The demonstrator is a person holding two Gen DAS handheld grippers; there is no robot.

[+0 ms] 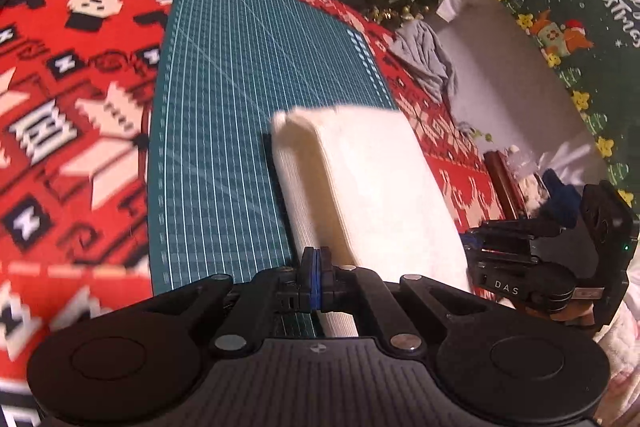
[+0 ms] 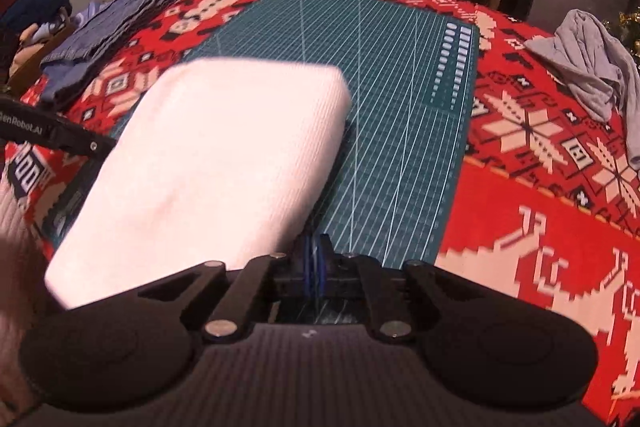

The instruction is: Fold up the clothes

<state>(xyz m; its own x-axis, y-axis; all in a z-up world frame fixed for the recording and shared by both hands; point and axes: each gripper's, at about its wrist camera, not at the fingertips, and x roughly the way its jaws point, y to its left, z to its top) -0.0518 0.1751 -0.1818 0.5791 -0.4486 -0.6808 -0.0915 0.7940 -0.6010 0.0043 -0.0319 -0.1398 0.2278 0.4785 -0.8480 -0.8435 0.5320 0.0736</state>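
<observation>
Working left to right in the right wrist view: a stack of folded blue-grey clothes [image 2: 108, 39] is sitting at the far left of the red patterned tablecloth [image 2: 540, 187], which reads as work already finished. Next to it, the white folded garment [image 2: 224, 163] is lying on the left part of the green cutting mat [image 2: 400, 107], folded into a thick rectangular bundle with its layered edge showing in the left wrist view (motion blur is softening the edges, so the layer count cannot be told). The left gripper [image 1: 316, 267] is sitting at the near left edge of that bundle with its jaws fully clenched; whether a thin edge of cloth is pinched between them cannot be told, since the pads are meeting with no visible fabric. The right gripper [image 2: 314, 255] is sitting at the bundle's near right corner, jaws nearly together with only a slim gap, and nothing can be seen between them. Further right, a crumpled grey garment [image 2: 592, 67] is lying unfolded on the tablecloth, well apart from the mat. Judgement: the white piece is looking folded or on its last fold, likely needing only to be moved to the stack; the grey piece is remaining to be done, so the task is partway along, not near its end.
</observation>
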